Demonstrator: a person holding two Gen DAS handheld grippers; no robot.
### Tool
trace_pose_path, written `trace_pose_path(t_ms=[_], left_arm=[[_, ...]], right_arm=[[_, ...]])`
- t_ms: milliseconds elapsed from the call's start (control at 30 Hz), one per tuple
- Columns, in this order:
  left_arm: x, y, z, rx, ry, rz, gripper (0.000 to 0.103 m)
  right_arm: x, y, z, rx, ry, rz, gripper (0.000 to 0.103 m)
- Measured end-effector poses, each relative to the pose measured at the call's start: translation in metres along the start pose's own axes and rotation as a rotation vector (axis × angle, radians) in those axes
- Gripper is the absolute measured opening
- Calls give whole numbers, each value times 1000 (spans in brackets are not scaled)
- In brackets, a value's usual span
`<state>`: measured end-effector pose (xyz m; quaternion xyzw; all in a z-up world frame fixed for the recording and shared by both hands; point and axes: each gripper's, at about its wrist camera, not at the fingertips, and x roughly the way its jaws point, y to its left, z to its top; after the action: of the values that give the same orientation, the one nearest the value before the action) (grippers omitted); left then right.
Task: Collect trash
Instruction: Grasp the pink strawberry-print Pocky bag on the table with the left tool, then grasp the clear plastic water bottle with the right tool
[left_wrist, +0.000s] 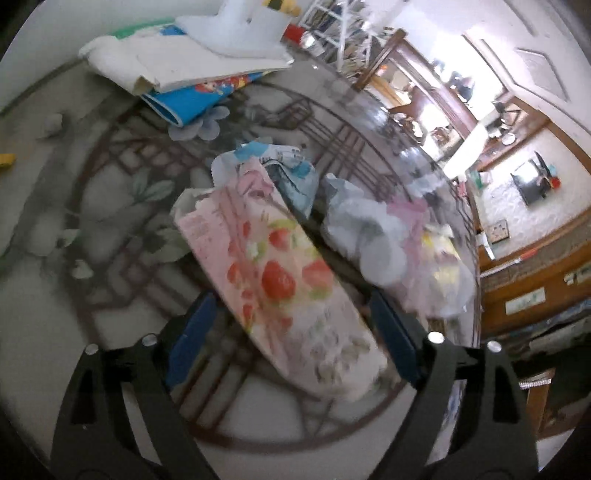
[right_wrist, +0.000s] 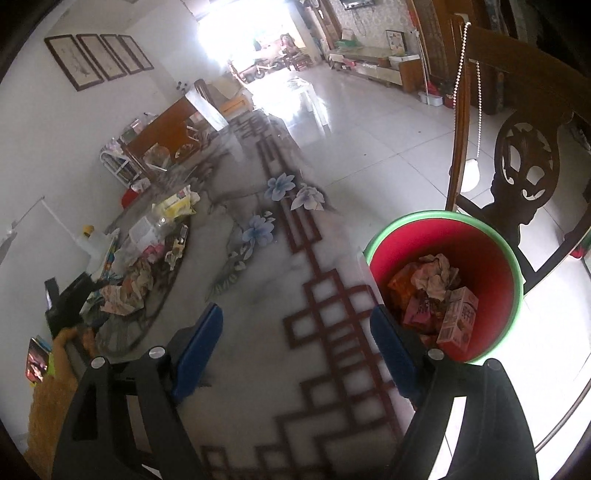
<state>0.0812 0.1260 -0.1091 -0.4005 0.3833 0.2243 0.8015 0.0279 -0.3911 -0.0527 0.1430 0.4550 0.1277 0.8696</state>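
In the left wrist view a pink strawberry-print wrapper (left_wrist: 280, 280) lies on the glass turntable (left_wrist: 110, 206). My left gripper (left_wrist: 293, 343) is open and straddles its near end, with neither blue pad clearly pressing on it. Beyond it lie a crumpled blue-and-white wrapper (left_wrist: 280, 162) and a white plastic bag (left_wrist: 365, 229). In the right wrist view my right gripper (right_wrist: 295, 343) stands open and empty over the patterned tabletop (right_wrist: 258, 295). Just right of it is a red bin with a green rim (right_wrist: 509, 295), holding a milk carton (right_wrist: 458, 321) and crumpled paper (right_wrist: 436, 277).
Folded papers and a blue booklet (left_wrist: 184, 74) lie at the far side of the turntable. The trash pile (right_wrist: 125, 291) shows at the left of the right wrist view, with a yellow-sleeved hand (right_wrist: 62, 354) nearby. A wooden chair (right_wrist: 524, 166) stands behind the bin.
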Motion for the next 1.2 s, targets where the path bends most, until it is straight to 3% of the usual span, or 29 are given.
trace_pose_path(t_ms=[167,233,333,433,567,667,733,867,967,1100,1200], left_arm=[[24,9,4,-27,67,40,83],[21,9,0,20,32,48,75],[20,10,-3,94,46,46,68],[3,19,-11,110,76,23,63],[-21,33,-31,122,168,-63,60],[-47,38,-58,192,186,-102,60],[-59,42,-76,236,193,-113,60],[-61,37,-105,302,211,-129,60],[-57,25,-116,359,227,-157,60],[-53,25,-115,319,270,-234,61],[-54,31,-112,264,276,-262,61]], right_arm=[[2,-4,0,26,2,10,79],[3,-4,1,30,5,10,79],[4,-3,1,23,11,6,79],[5,-3,1,24,15,-5,79],[7,-2,1,26,29,-33,79],[15,6,3,9,58,-81,79],[25,17,7,30,57,-43,80],[67,63,14,105,159,145,81],[104,119,23,133,242,258,81],[148,192,50,157,262,282,81],[186,224,73,220,284,247,81]])
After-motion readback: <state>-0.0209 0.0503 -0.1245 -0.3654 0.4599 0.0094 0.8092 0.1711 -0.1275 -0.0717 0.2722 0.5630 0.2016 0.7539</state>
